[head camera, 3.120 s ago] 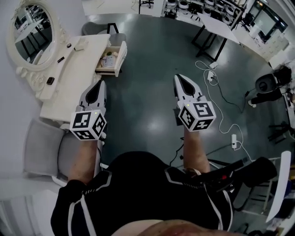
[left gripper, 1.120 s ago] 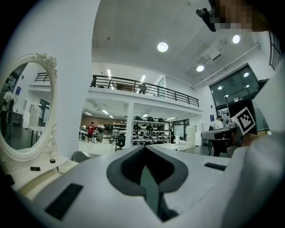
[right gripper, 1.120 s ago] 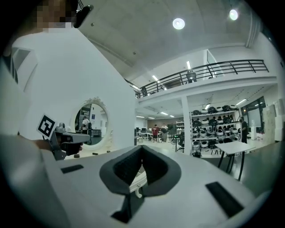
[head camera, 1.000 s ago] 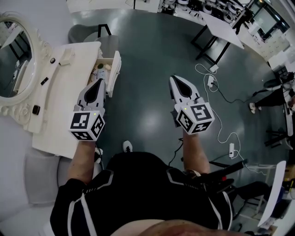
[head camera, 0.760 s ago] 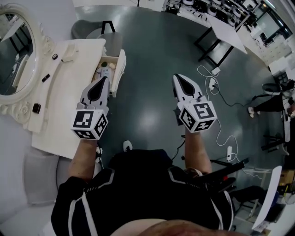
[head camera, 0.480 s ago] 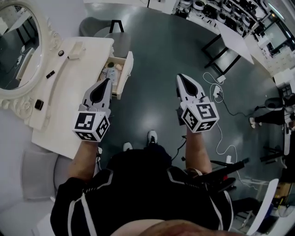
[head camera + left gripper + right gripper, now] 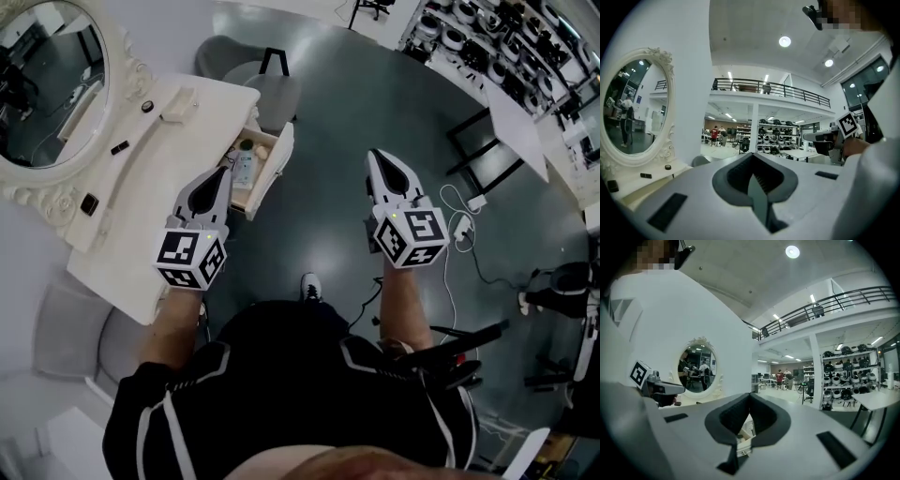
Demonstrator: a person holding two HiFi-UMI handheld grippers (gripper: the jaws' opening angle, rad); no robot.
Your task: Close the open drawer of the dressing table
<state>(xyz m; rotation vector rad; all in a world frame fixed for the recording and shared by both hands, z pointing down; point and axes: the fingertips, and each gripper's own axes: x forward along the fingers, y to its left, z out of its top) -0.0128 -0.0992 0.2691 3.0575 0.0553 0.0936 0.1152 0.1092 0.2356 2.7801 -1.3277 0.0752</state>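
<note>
Head view. Item: drawer (image 7: pixel 255 180), pulled out of the front of the white desk (image 7: pixel 141 216), which carries an oval mirror (image 7: pixel 42 84). A small bottle (image 7: pixel 244 167) and other small things are seen lying inside.

Left gripper (image 7: pixel 223 175): jaws closed together, nothing held. It is poised just beside the drawer's near end and appears to be raised clear of it.

Right gripper (image 7: pixel 377 159): jaws likewise closed and empty, held over the floor (image 7: pixel 328 94), well apart from the drawer.

Handling, as judged: a stiff, light wooden box, expected to slide straight in. Loose contents may be tipped by a hard shove.

Contact point advised: the middle of the front panel (image 7: pixel 279 167). It is best pushed squarely with closed jaws, not gripped, so that skewing and jamming are avoided.
</note>
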